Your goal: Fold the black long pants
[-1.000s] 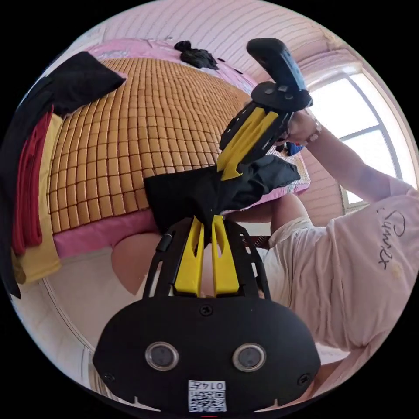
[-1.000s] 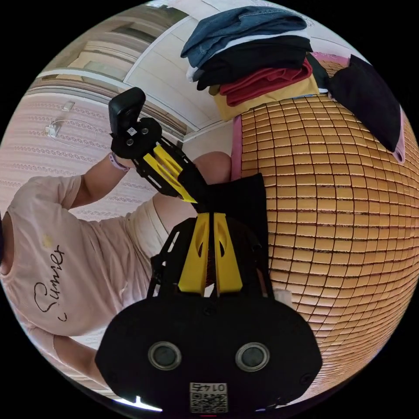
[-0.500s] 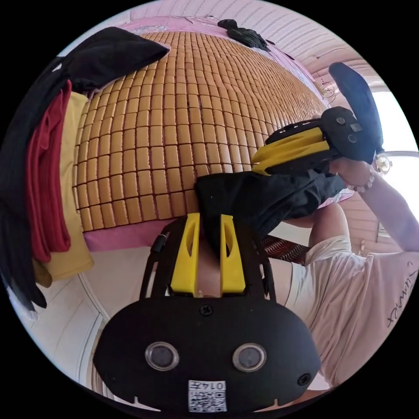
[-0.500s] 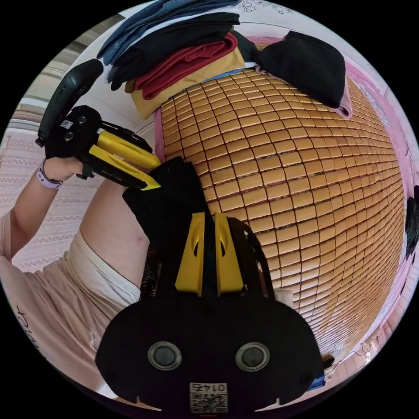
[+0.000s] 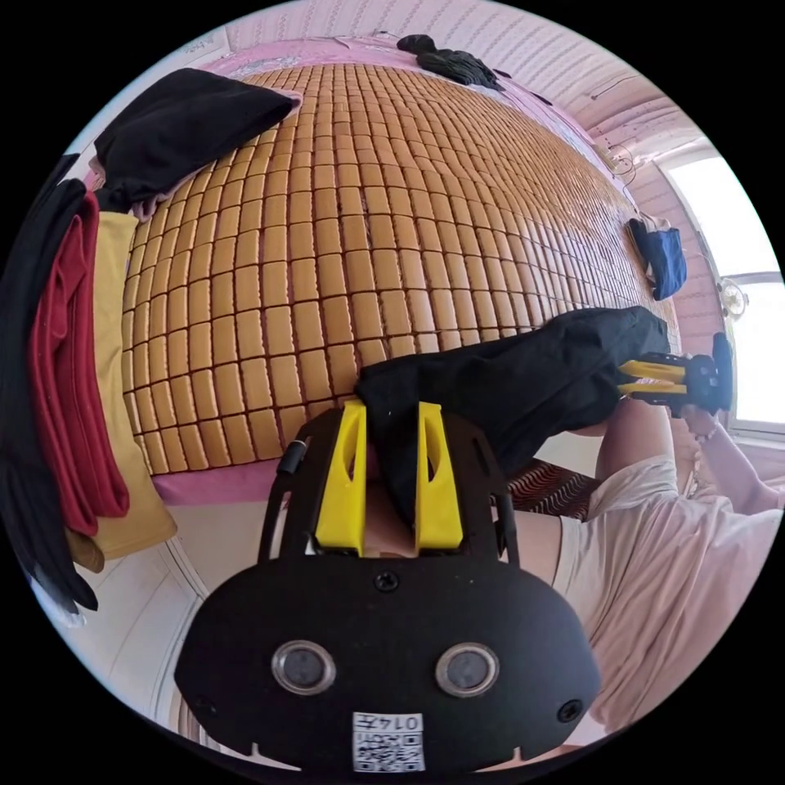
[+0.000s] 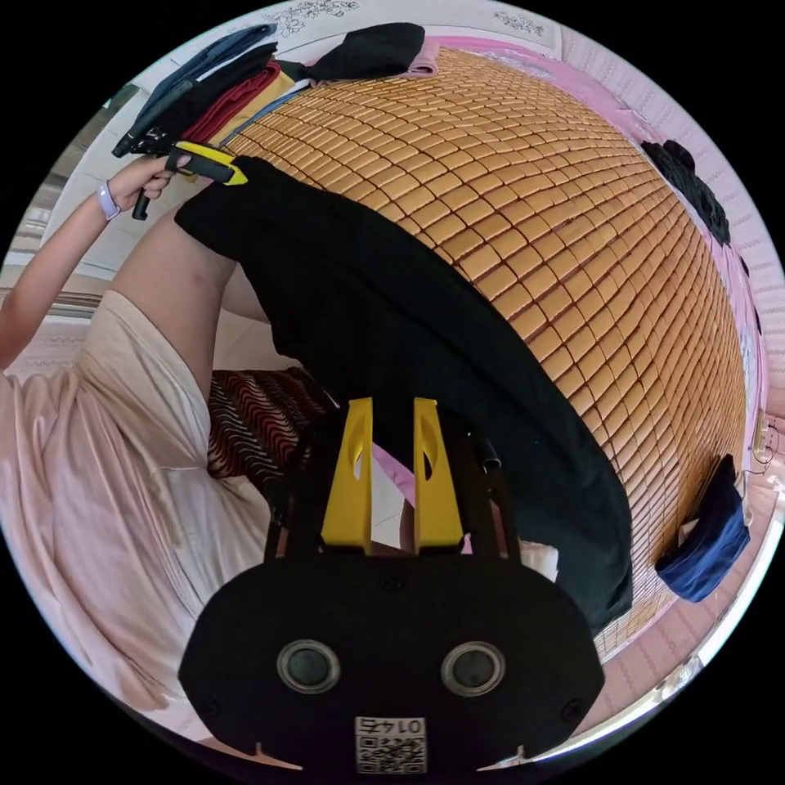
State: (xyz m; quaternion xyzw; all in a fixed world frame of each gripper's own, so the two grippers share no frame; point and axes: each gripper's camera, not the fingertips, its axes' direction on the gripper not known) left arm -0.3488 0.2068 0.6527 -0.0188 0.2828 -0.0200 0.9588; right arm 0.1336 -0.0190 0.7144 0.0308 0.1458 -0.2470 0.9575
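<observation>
We hold the black pants [image 6: 425, 327] stretched over the bamboo mat's [image 5: 343, 229] edge, left gripper [image 5: 388, 417] and right gripper [image 6: 391, 413] each pinching an end. Next: lay flat.

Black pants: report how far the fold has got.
Done: the black pants are picked up and stretched along the edge of the bamboo mat. In hand: the left gripper and the right gripper each pinch one end. Left: no fold shows yet; laying flat and folding remain.
</observation>
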